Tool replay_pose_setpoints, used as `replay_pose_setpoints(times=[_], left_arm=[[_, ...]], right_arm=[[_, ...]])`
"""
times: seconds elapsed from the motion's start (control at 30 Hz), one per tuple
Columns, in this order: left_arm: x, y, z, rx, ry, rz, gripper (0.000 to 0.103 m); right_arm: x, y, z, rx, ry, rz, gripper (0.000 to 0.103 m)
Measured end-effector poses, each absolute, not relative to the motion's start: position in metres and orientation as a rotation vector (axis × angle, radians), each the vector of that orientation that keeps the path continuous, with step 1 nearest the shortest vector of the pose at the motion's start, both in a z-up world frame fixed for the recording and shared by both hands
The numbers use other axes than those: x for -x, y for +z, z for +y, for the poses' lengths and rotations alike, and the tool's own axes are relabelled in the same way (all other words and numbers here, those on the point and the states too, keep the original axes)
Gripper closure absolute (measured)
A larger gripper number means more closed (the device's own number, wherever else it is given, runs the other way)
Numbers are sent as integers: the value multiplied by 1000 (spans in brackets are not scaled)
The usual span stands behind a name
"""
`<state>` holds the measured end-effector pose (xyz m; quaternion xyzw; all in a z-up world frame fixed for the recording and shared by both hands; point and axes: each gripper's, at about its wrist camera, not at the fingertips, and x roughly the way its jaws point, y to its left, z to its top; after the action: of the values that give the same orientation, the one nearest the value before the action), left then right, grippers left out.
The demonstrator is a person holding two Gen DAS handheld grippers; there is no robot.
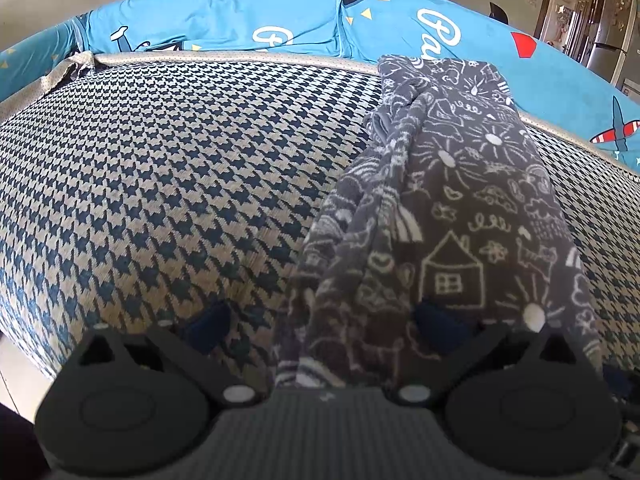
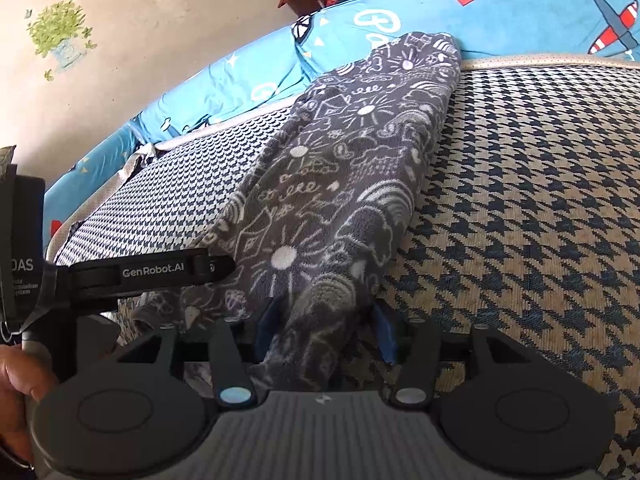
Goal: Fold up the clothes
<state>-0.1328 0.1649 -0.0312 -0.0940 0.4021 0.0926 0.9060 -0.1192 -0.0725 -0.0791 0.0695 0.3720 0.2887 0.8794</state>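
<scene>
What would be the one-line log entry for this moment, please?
task: fold clothes | left gripper: open around garment | right gripper: open around garment | garment: lengthwise on sofa, far end against backrest

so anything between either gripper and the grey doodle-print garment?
Nothing visible. The grey doodle-print fleece garment already lies between the open fingers of the left gripper and right gripper, on the houndstooth cushion.

Left gripper (image 1: 320, 328) jaws spread wide; right gripper (image 2: 326, 330) jaws parted; a hand (image 2: 18, 376) holds the left one
</scene>
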Motion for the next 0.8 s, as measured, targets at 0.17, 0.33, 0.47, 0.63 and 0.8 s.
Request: replay_pose_setpoints(times=[0.17, 0.33, 0.47, 0.63, 0.8], left_arm=[[134, -32, 164, 196, 194, 826, 0], [135, -32, 164, 201, 194, 823, 0], [136, -32, 164, 205, 195, 822, 0], [136, -33, 163, 203, 197, 820, 0], [136, -33, 163, 203, 200, 819, 0]], right_arm=[[136, -79, -50, 48, 653, 736, 16], [134, -79, -52, 39, 660, 745, 15], [134, -77, -56, 3, 665, 762, 15], [134, -76, -55, -10, 685, 789, 5], [138, -73, -51, 30, 724, 821, 0]])
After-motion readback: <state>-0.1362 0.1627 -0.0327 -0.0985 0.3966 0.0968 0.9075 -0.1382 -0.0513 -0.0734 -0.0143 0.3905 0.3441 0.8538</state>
